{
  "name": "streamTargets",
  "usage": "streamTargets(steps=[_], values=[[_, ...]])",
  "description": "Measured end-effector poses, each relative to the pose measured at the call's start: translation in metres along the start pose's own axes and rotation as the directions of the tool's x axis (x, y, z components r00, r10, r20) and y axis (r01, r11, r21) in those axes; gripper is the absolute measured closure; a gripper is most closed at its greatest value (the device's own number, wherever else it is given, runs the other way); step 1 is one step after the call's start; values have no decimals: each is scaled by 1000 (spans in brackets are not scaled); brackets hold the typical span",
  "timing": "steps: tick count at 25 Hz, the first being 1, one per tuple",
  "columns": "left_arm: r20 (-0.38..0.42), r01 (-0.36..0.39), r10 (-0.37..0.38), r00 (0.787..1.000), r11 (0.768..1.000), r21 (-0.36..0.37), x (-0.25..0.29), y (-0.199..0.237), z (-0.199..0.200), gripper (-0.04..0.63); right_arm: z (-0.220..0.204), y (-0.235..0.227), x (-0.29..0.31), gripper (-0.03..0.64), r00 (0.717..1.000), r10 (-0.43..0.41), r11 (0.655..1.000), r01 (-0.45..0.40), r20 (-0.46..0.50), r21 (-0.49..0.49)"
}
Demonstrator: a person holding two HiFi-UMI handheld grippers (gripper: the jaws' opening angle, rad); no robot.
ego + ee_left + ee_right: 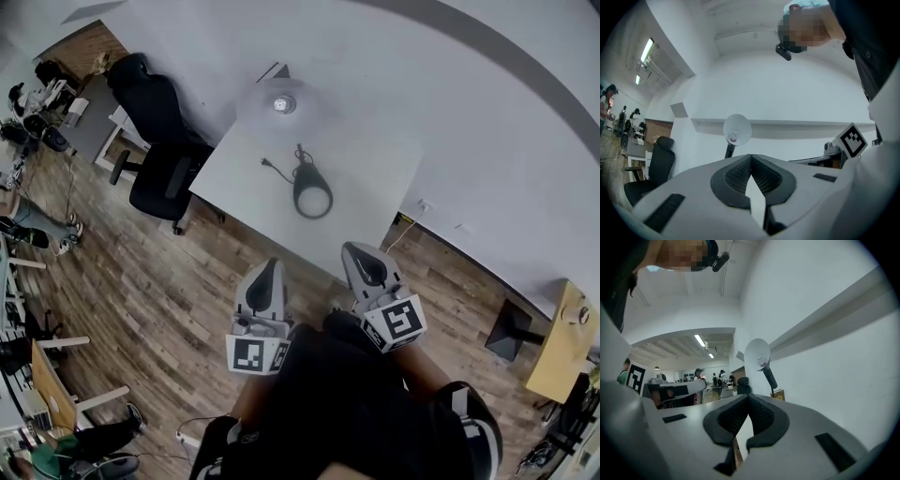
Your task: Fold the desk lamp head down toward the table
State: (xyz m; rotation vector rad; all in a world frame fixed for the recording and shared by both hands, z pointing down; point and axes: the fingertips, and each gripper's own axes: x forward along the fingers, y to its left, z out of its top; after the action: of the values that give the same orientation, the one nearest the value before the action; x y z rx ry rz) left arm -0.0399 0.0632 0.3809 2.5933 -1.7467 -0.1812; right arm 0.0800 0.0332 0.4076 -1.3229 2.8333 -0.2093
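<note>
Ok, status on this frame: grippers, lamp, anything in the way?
Left gripper shut, empty; right gripper shut, empty; both short of the table. Lamp head up on its arm, not folded. Office chair beside the table, off the path.

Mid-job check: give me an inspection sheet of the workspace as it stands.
Surface: white table, lamp only.
Job's things: lamp head raised above ring base; not yet folded.
Clutter: nothing seen.
Grippers: left gripper and right gripper shut, empty, short of the table.
Cables: lamp cord on the table, plug end lying loose.
Surroundings: black office chair, wood floor, people at far desks.
</note>
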Motion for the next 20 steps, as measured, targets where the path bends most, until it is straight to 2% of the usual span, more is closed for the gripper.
streamTargets(steps=[8,20], values=[[9,-28,28,1000,1000,11,25,20,13,571,10,-17,33,606,1000,9,1000,-9,8,8],[54,103,-103,993,995,-12,80,70,35,571,35,-23,90,606,995,-97,995,98,33,-26]])
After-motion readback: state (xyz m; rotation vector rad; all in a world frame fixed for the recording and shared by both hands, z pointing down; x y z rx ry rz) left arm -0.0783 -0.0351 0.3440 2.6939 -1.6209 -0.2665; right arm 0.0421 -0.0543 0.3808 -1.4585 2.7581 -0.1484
